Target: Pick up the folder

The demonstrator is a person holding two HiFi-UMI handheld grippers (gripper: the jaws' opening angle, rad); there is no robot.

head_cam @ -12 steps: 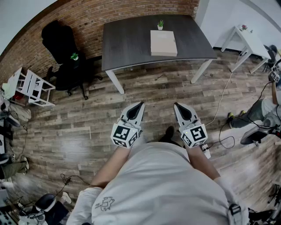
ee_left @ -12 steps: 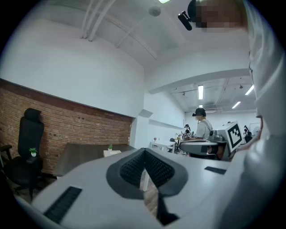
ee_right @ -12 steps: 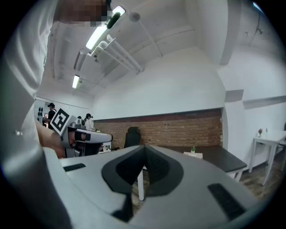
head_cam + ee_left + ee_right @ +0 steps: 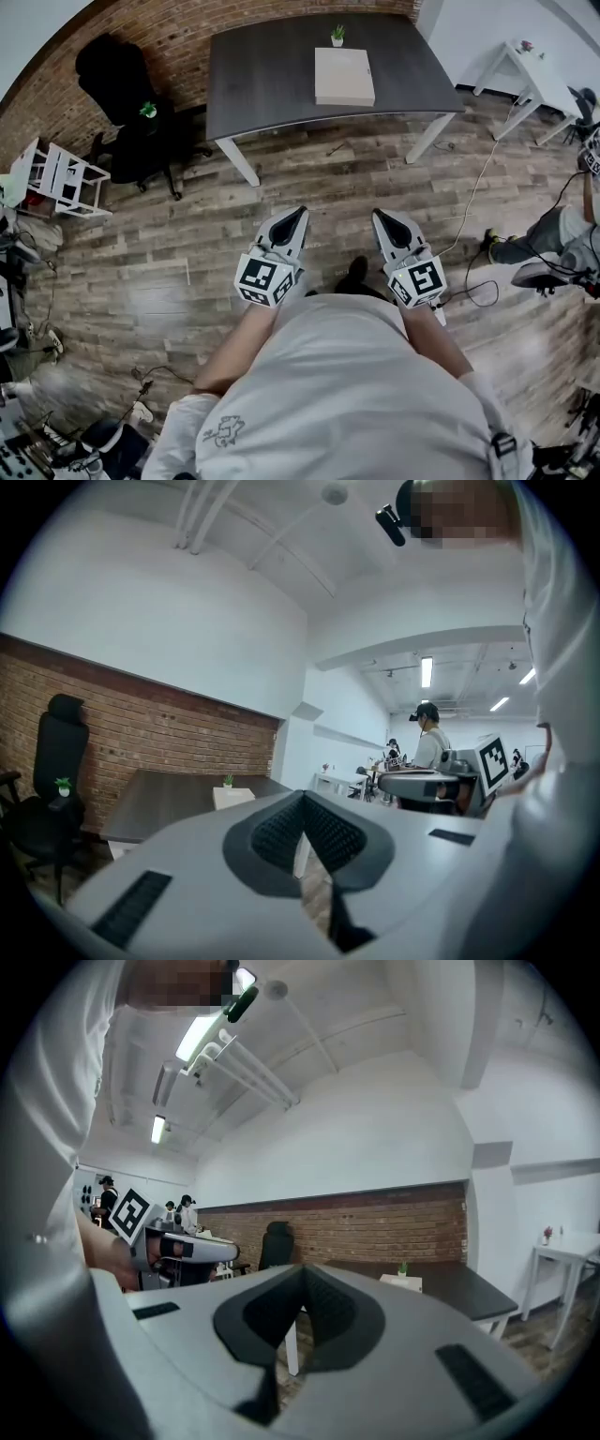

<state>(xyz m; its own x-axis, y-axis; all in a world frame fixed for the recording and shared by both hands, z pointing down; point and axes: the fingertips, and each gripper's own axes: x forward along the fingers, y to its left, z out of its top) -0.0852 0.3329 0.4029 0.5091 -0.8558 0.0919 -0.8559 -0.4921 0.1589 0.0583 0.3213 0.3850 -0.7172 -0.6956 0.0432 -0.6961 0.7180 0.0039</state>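
The big dark grey bench stands far ahead of both grippers, across the brown wooden floor. A good way to do this step, I think, is to walk right up to the bench first, then open a gripper wide.

The flat, pale cream folder lies on the bench, straight ahead and well apart from the grippers. The left gripper and the right gripper are closed tight and hold nothing.

Bystander cut off by right edge
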